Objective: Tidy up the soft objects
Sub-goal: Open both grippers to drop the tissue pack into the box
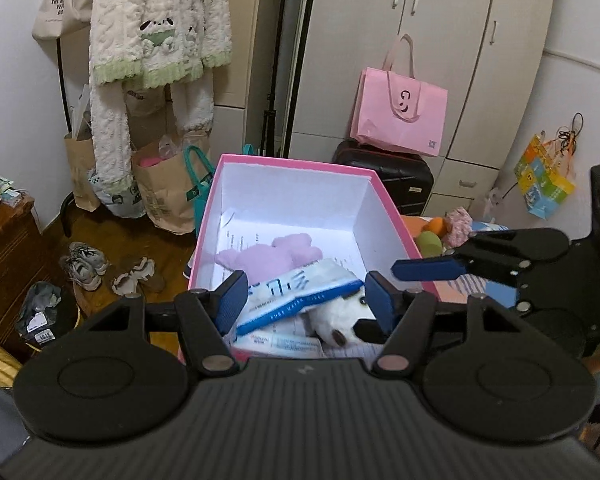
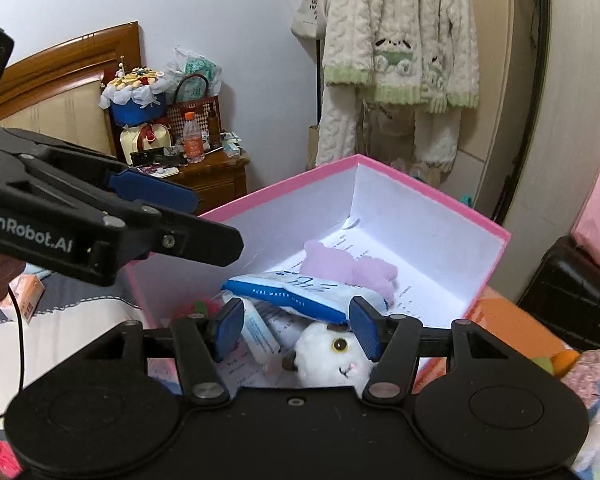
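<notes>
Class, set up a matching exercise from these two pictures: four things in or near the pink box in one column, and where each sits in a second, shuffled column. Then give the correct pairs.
Things
1. purple plush toy
2. wet wipes pack
3. white plush toy
4. pink shopping bag

Places
A. on top of the black suitcase
B. lying on printed paper in the pink box, towards its far end
C. partly under the wipes, at the near end of the box
D. resting across the white toy

Pairs: 1-B, 2-D, 3-C, 4-A
</notes>
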Motion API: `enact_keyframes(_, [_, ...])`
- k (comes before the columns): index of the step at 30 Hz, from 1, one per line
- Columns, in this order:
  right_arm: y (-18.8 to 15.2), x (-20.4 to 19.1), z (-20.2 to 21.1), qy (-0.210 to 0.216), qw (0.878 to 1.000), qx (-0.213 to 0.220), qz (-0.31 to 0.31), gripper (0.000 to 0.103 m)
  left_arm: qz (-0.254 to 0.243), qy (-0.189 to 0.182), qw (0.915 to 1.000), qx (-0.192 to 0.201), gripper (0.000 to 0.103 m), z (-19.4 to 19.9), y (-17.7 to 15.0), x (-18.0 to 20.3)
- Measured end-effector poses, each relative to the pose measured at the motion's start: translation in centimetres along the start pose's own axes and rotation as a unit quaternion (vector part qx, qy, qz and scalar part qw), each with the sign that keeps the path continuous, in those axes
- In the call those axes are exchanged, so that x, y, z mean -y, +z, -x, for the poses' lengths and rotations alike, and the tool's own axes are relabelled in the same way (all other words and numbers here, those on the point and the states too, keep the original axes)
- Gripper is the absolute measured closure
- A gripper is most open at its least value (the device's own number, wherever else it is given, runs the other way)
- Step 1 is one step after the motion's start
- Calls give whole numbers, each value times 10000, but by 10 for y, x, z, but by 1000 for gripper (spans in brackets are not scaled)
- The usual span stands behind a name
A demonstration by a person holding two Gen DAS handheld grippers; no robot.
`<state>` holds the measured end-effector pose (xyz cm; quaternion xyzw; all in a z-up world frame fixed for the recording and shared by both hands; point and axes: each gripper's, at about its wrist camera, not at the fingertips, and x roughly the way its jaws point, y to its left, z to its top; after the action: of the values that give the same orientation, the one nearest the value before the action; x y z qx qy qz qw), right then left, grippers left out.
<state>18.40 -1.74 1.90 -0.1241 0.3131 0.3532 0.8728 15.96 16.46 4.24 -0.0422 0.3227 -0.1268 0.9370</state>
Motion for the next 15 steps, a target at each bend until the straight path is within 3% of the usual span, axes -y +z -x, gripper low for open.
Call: enact_keyframes(15, [-21, -4, 84, -98, 9999, 30, -43, 38, -543, -404, 9977, -51, 34, 53, -13, 50])
